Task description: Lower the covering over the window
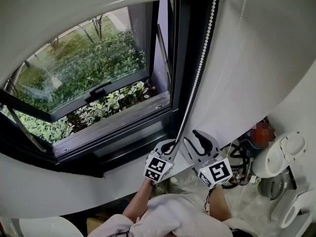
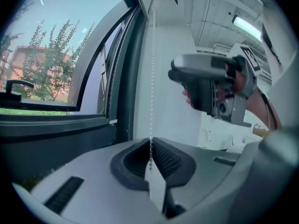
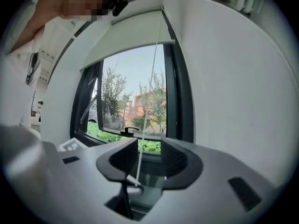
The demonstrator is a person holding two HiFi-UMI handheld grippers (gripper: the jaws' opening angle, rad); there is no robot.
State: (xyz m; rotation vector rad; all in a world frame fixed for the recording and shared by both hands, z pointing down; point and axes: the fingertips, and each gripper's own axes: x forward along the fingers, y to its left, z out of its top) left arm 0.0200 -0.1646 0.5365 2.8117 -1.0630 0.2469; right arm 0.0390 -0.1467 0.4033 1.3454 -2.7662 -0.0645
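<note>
The left gripper [image 2: 150,143] is clamped on the white bead chain [image 2: 151,73], with its dark pads pressed together and the beads pinched between them. Below the pinch the chain drops out of sight behind the gripper's body. The right gripper [image 3: 148,146] has its jaws wide apart. A strand of the chain runs through the gap, and neither pad presses on it. In the head view the two grippers sit side by side just below the window's lower right corner, and the person's forearms [image 1: 140,201] are cut off at the bottom edge.

From the grippers the chain climbs along the right side of the dark window frame [image 1: 174,58] to the top of the picture, where its upper end is cut off. The white roller blind [image 1: 74,19] covers only the top of the window. Below it the glass is bare, and a sash [image 1: 84,68] is tilted open over green shrubs [image 1: 106,105]. At the right, the clutter on the floor [image 1: 242,167] is too small to make out.
</note>
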